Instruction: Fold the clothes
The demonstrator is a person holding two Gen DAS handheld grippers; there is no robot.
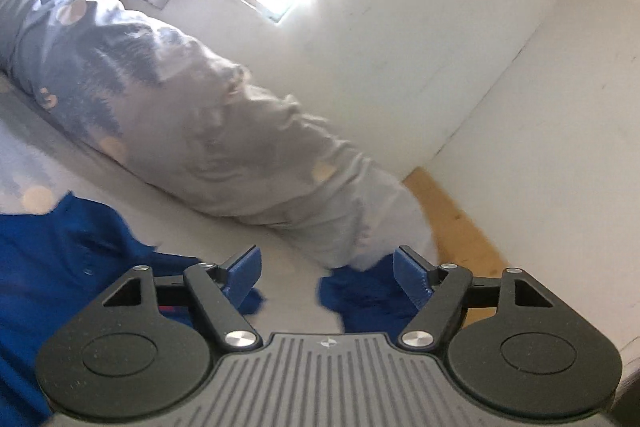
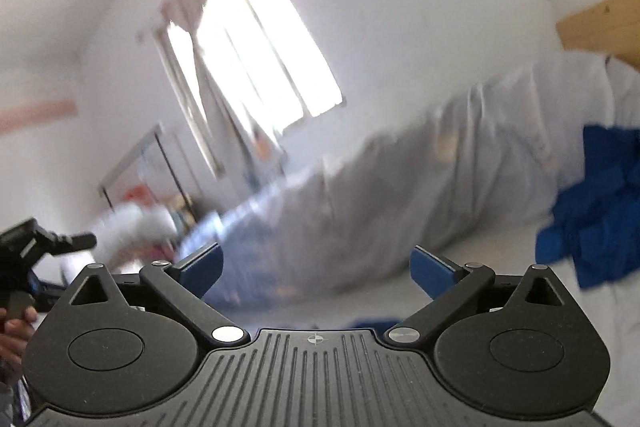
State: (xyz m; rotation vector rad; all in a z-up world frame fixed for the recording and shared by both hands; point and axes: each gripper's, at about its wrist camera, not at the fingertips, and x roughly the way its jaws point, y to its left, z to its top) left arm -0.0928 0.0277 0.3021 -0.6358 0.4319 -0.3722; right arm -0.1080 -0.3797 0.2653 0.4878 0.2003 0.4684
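The blue garment (image 1: 60, 259) lies crumpled on the bed (image 1: 224, 227), beside a rolled patterned duvet (image 1: 192, 123). Left claw (image 1: 327, 277) and right claw (image 2: 316, 269) both gape wide, empty. Best pinch 2 matching corners first, then spread flat.

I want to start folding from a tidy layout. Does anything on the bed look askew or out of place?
Yes: the blue garment lies crumpled in bunched heaps on the bed rather than spread flat, beside the rolled duvet. Both the left gripper and the right gripper are open and hold nothing.
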